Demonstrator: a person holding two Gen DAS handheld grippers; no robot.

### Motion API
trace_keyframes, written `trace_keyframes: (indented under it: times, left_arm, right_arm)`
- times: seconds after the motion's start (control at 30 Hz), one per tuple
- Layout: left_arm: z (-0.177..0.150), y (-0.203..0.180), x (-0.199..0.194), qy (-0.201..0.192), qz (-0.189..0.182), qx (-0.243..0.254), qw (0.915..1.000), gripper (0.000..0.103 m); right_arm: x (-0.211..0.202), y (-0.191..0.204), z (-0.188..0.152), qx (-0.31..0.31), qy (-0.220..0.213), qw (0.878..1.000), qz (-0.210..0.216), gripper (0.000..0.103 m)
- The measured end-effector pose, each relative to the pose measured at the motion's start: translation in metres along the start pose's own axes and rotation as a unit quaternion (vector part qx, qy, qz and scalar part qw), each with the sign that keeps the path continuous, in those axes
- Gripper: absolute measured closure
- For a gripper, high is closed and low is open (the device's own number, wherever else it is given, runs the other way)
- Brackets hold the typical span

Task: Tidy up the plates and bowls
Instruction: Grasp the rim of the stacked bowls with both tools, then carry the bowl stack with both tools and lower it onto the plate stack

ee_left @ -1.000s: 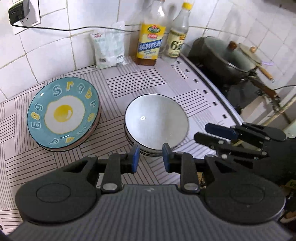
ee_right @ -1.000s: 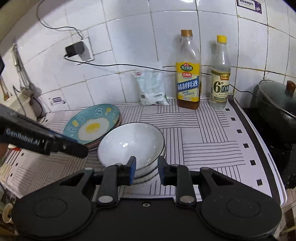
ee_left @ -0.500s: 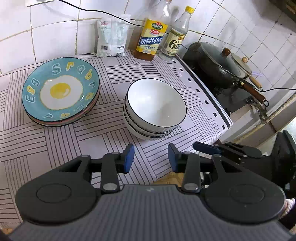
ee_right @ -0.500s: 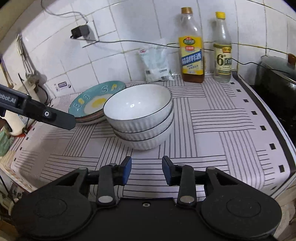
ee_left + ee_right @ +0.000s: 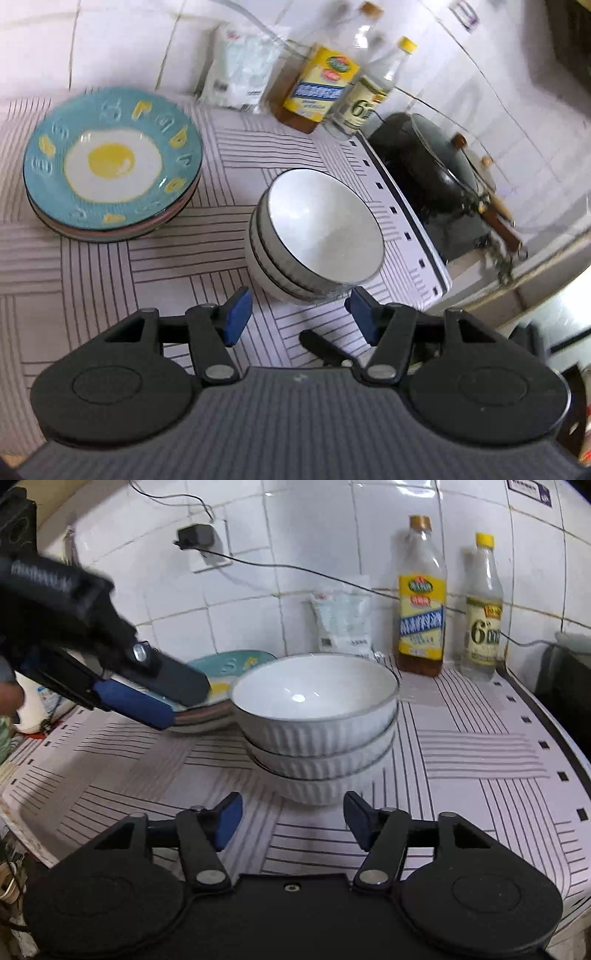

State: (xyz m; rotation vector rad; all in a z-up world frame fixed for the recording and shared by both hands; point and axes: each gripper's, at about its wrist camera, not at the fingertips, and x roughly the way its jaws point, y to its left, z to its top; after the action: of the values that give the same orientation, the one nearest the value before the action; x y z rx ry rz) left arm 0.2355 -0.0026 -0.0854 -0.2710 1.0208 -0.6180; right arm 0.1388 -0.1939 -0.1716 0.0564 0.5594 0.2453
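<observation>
The striped counter mat (image 5: 229,155) carries a plate stack (image 5: 110,166) at rear left and, well apart to its right, 3 nested bowls (image 5: 317,731), grouped by type to save space, while left gripper (image 5: 297,314) and right gripper (image 5: 291,821) hover released, holding nothing

Bowls and plates on the counter
Left gripper (image 5: 297,312) gapes, empty, near stacked bowls (image 5: 317,236); plates (image 5: 110,162) well left.
</observation>
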Motion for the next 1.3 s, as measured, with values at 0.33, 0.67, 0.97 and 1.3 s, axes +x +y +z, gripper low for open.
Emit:
trace_keyframes:
  times: [0.33,0.67,0.97,1.3]
  left_arm:
    - [0.019,0.015,0.046,0.005,-0.005,-0.018,0.9998,0.034]
    - [0.026,0.033,0.087,0.027,-0.025,-0.071,0.9968,0.036]
    - [0.024,0.031,0.088,0.0,-0.023,-0.053,0.9983,0.043]
    - [0.017,0.028,0.085,-0.025,0.007,-0.019,0.9995,0.056]
  right_arm:
    - [0.034,-0.008,-0.011,0.019,-0.022,1.0,-0.002,0.009]
    - [0.059,-0.008,0.002,-0.017,-0.028,0.999,-0.013,0.003]
    - [0.072,-0.012,0.009,-0.011,-0.028,1.0,-0.002,0.0]
    - [0.078,-0.011,0.009,-0.014,-0.04,0.999,-0.004,0.0]
